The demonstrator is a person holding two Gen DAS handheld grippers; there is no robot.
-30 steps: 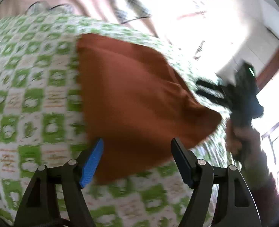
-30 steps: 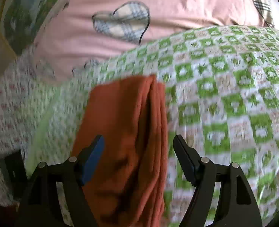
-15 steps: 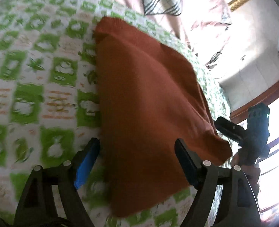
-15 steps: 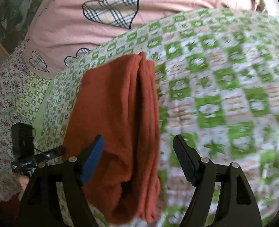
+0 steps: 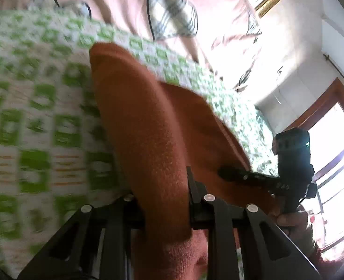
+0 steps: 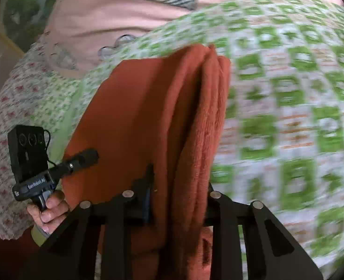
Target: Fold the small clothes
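**Both claws clamp onto the folded rust-red cloth**

Left side first: the green-and-white checked bedspread (image 5: 32,121) fills the left wrist view, blurred. On it lies the rust-red cloth (image 5: 148,121), folded, its near edge bunched up between the fingers of the left claw (image 5: 162,200). Those jaws have just been closing, and the cloth is pinched between them, fabric bulging above and below the pads. Further right in the same view the right claw (image 5: 228,173) reaches in with its tips on the cloth's far corner, a hand (image 5: 290,221) wrapped around its handle. Behind, a pink sheet (image 5: 125,4) with checked hearts, and a bright window (image 5: 330,144) at the right edge.

Over to the right wrist view: the other hand (image 6: 48,210) grips its black handle at the left, tips on the cloth's corner. In the middle, the cloth's stacked folds run straight up the bedspread, and the right claw's jaws, also just closing, squeeze those layers at the near end.
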